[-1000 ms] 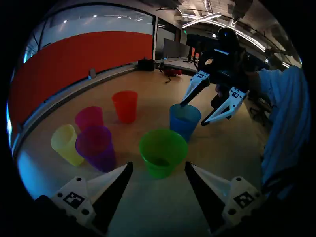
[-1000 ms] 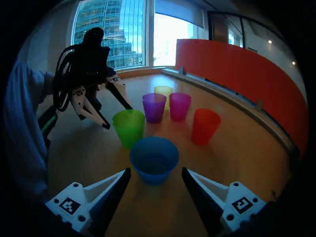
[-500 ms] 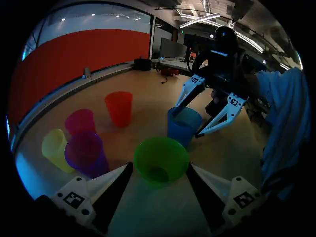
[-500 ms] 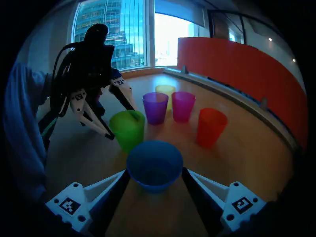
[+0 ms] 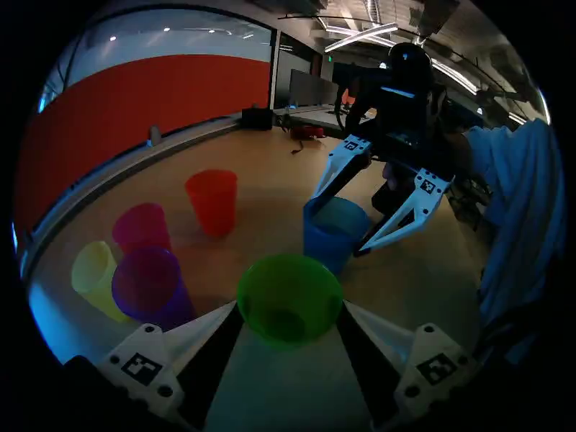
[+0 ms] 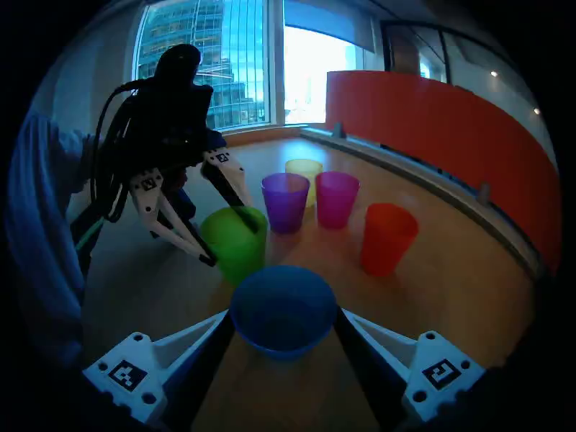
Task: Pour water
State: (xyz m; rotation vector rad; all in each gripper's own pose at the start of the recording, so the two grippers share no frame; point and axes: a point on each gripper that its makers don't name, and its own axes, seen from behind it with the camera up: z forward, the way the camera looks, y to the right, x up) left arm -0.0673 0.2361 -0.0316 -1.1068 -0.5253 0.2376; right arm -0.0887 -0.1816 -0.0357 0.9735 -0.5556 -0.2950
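Observation:
A green cup (image 5: 289, 299) stands upright on the wooden table (image 5: 273, 194), between the fingers of my left gripper (image 5: 288, 308), which is open and flanks its sides. A blue cup (image 6: 283, 311) stands just beyond it, between the fingers of my open right gripper (image 6: 284, 315). In the left gripper view the right gripper (image 5: 333, 230) straddles the blue cup (image 5: 331, 234). In the right gripper view the left gripper (image 6: 231, 243) straddles the green cup (image 6: 234, 241). I cannot tell whether either cup holds water.
A red cup (image 5: 212, 201), a magenta cup (image 5: 141, 227), a purple cup (image 5: 149, 288) and a yellow cup (image 5: 92, 277) stand left of the green one. A blue sleeve (image 5: 522, 216) is at the right. An orange wall (image 6: 432, 122) runs along the table's far edge.
Both grippers have moved forward: the green cup now sits between the left fingers and the blue cup between the right fingers. The cups have not moved.

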